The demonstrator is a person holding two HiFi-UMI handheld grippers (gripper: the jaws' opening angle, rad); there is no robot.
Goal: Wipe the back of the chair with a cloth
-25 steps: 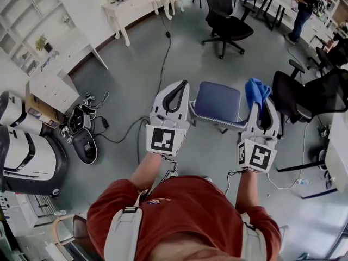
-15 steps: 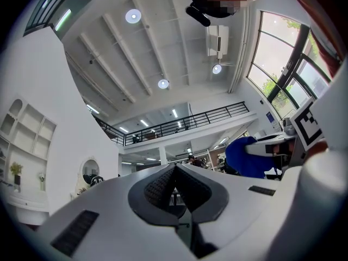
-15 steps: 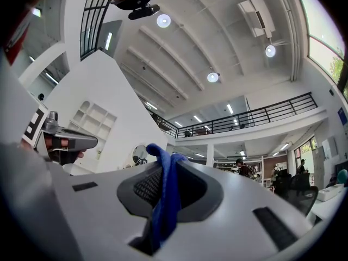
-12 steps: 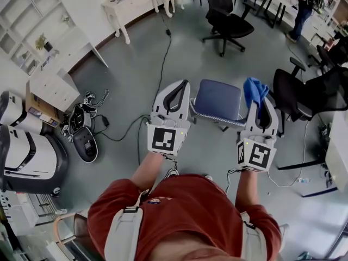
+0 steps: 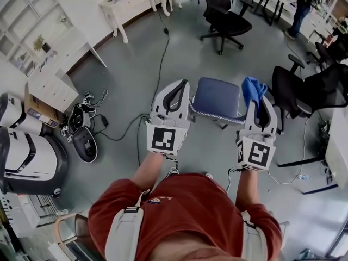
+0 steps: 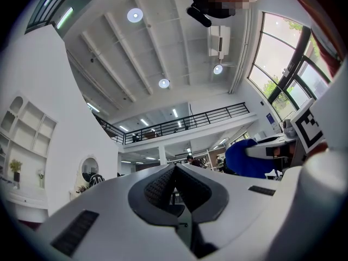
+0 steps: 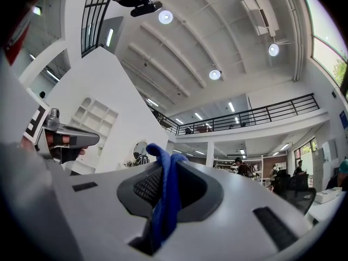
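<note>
1. The left forearm stretches forward from the person's red shirt, and its hand is hidden behind the gripper body.
2. The left gripper is held at mid-height with its marker cube facing the head camera. Its nose is tipped upward, so its own view looks at the ceiling.
3. In the left gripper view the two ribbed pads meet at the tips, pressed together with nothing between them.
4. The chair, with a blue seat, stands on the grey floor between the two grippers and beyond them. Neither gripper touches it, and its back cannot be made out from above.
5. The right forearm reaches forward level with the left one. The right gripper is parallel to it and tilted upward in the same way.
6. The right jaws are clamped on the blue cloth. In the right gripper view it runs down the slot between the pads and bunches above the tips.
7. The cloth hangs in the air just beside the chair's right edge.
8. Black office chairs stand further right.
</note>
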